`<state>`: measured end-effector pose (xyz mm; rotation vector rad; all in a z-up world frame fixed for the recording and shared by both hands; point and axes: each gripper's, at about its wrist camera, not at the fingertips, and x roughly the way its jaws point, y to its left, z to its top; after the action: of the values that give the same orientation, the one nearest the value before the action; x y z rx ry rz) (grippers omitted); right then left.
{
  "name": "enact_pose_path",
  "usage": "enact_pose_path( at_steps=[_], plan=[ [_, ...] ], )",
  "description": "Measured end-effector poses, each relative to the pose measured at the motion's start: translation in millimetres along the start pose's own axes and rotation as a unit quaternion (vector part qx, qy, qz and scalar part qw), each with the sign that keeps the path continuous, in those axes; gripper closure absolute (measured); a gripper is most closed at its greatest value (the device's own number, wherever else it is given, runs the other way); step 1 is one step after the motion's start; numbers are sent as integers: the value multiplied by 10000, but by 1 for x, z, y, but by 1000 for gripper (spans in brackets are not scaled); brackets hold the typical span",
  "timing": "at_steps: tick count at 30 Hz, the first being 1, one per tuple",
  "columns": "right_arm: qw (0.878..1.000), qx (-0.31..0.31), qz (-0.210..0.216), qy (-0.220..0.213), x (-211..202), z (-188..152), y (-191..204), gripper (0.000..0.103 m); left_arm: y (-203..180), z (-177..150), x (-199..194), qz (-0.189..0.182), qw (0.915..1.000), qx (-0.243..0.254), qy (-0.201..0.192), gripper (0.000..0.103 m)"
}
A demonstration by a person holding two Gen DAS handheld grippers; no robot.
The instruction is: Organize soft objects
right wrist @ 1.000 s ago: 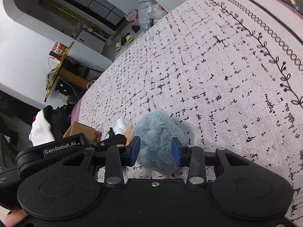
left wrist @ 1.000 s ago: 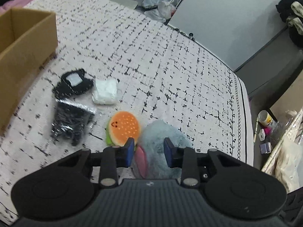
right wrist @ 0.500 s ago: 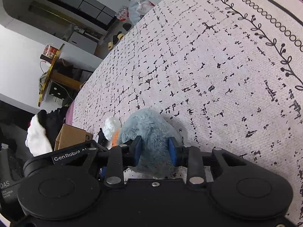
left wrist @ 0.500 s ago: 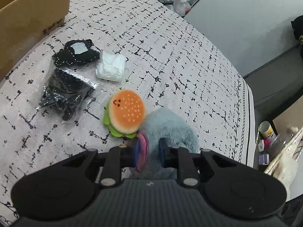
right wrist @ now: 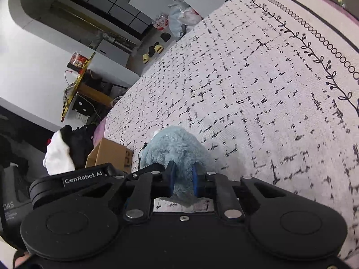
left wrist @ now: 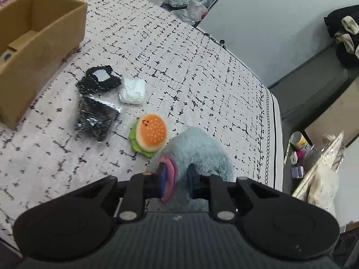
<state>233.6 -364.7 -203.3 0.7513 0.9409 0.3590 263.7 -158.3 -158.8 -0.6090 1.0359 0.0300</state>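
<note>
The bed (left wrist: pixel 202 51), spread with a white cover flecked in black, took up most of the room, and an open cardboard box (left wrist: pixel 44 35) sat on it at the far left. Between the box and the near edge lay the soft things: a blue furry plush toy (left wrist: pixel 202 148), largest of them, then a crinkly bag of dark items (left wrist: pixel 96 116), a black fabric piece with a white label (left wrist: pixel 98 79), a hamburger plush (left wrist: pixel 150 132) just beside the blue toy, and a small white packet (left wrist: pixel 132 90).

Both claws had hold of the blue toy. The left gripper (left wrist: pixel 176 179) was pinched narrow on the end with the pink flap, fur bulging round its fingers. The right gripper (right wrist: pixel 182 181) was clamped just as tightly on the fur of the other side.

To my eye the step was carrying the toy to the box, which seemed the place for it. Done well, both hands would rise together and keep their spacing, so the fur was neither stretched nor slackened. The toy would need lifting clear of the hamburger before swinging left, high enough to pass the box's near wall. Fur slips easily, so neither grip should ease until the toy is over the opening.
</note>
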Motion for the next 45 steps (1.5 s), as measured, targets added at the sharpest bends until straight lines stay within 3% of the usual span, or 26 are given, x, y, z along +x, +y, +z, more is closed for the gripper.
enact_pose_path(
  at_steps=[16, 32, 45],
  plan=[
    [9987, -338, -245, -300, -27, -29, 59, 87, 22, -1, -62, -291, 9993, 171, -154, 85],
    [9949, -943, -177, -316, -19, -50, 140, 87, 81, 24, -120, -579, 9968, -268, -476, 85],
    [9885, -1493, -201, -108, 13, -67, 201, 87, 135, 52, -145, -653, 9929, -694, -716, 85]
  ],
)
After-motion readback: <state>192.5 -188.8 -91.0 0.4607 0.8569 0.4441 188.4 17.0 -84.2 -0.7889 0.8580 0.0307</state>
